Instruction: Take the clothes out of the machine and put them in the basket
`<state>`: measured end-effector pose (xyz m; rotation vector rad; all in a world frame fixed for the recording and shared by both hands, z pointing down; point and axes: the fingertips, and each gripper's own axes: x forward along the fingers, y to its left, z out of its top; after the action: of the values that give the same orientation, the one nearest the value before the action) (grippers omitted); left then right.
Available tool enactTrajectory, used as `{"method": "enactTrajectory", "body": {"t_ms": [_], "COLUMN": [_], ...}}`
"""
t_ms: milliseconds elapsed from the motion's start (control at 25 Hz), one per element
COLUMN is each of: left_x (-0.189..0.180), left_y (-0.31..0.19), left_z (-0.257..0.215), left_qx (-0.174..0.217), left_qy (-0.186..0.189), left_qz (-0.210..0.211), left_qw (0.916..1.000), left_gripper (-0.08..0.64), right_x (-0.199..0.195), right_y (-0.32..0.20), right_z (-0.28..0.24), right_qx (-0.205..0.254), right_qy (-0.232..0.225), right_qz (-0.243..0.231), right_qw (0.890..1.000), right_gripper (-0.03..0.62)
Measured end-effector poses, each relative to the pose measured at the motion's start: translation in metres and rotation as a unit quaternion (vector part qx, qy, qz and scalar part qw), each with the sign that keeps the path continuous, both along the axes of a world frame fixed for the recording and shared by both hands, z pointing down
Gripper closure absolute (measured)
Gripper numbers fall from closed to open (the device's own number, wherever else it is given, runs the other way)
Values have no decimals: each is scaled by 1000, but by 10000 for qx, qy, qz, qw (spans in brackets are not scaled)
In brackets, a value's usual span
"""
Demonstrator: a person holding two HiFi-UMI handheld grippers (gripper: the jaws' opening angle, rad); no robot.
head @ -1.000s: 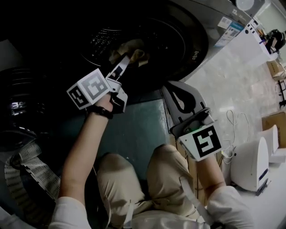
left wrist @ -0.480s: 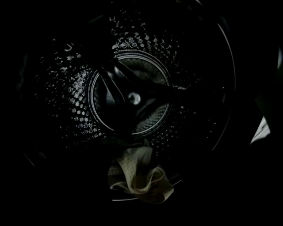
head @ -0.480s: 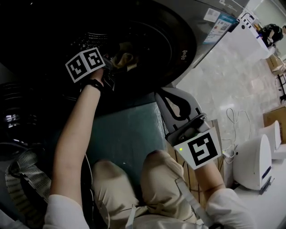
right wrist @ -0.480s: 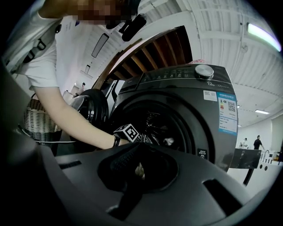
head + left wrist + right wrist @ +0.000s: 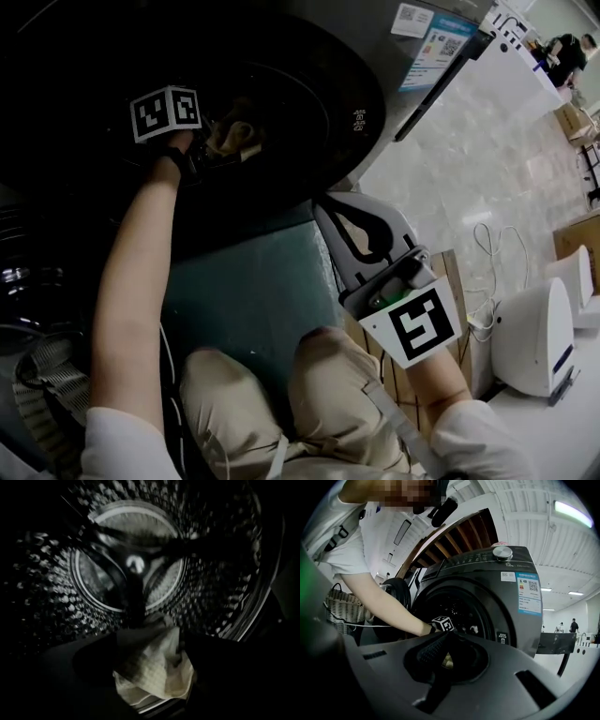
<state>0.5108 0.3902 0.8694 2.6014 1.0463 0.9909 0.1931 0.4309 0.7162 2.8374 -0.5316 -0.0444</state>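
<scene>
The left gripper (image 5: 212,146) reaches through the round opening of the washing machine (image 5: 373,49), its marker cube just inside the rim. Its own view looks down the perforated steel drum (image 5: 225,573) toward the back wall. The left gripper (image 5: 151,679) has its two dark jaws pressed in on a crumpled pale cloth (image 5: 155,660), which fills the gap between them. The cloth (image 5: 231,137) sits low in the mouth of the machine, close to the front of the drum, and part of it hangs below the jaws. The right gripper (image 5: 328,208) is held outside the machine, in front of and below the opening, over the person's knees. Its grey jaws are brought together with nothing between them, and its tips point up at the door opening. From the right gripper (image 5: 440,653), the person's bare arm runs into the machine. The woven basket (image 5: 340,609) stands off to the side of the machine, beyond the open door (image 5: 396,597), well apart from the cloth.
</scene>
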Motion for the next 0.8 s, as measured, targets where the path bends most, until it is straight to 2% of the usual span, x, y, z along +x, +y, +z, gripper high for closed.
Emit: {"method": "enactTrajectory", "body": {"t_ms": [120,240,360,560,680,800], "left_x": [2,11,15,2,-6,-4], "left_y": [11,10,7,21,28,32], "left_z": [24,40,51,62,72,84], "left_qx": [415,684,937,1454,1608,1981], "left_qy": [-395,-568,-649,-717,-753,-595], "left_qz": [413,492,497,1171,1418,1523], "left_qw": [9975,9948,9922,9798,9738,9664], "left_gripper": [118,118,120,124,123,123], "right_x": [-1,-5,-9,-17,-21,-26], "right_y": [9,16,21,27,27,26], "right_z": [8,16,23,20,22,27], "right_qx": [28,34,1,14,8,-6], "right_qy": [-63,-145,-240,-205,-186,-259], "right_qz": [75,96,140,239,247,247], "right_qw": [9999,9998,9996,9995,9995,9994], "right_gripper": [580,580,580,580,580,580]}}
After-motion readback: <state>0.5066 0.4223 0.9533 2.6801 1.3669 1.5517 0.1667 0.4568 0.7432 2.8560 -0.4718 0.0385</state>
